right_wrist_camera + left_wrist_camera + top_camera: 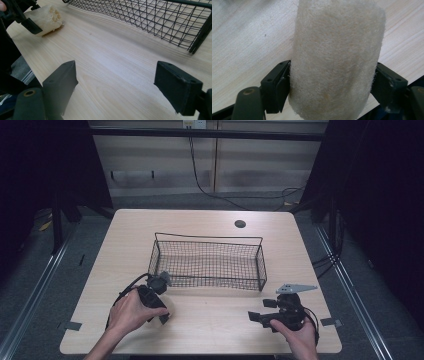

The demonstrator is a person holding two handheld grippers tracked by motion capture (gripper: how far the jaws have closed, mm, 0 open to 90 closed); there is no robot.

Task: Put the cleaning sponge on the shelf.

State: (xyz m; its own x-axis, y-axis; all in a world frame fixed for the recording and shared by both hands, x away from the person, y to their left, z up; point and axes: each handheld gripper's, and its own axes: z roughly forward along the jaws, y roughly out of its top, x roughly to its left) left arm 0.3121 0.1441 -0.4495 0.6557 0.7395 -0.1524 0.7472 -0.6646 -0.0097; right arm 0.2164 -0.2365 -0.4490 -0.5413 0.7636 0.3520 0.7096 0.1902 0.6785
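A cream, fibrous loofah roll [337, 50] sits between the jaws of my left gripper [333, 66], which is shut on its sides just above the wooden table. The right gripper view shows the same roll [47, 17] at the top left, low over the tabletop. In the high view the left gripper [161, 315] is at the front left of the table, under a hand. My right gripper [117, 66] stands open with nothing in it, low over bare wood. It is at the front right [260, 310], pointing left.
A black wire basket [207, 239] with nothing in it stands in the middle of the table [210, 320]; its near corner [197, 47] is close to the right gripper. A round cable hole [240, 224] lies behind the basket. Dark floor surrounds the table.
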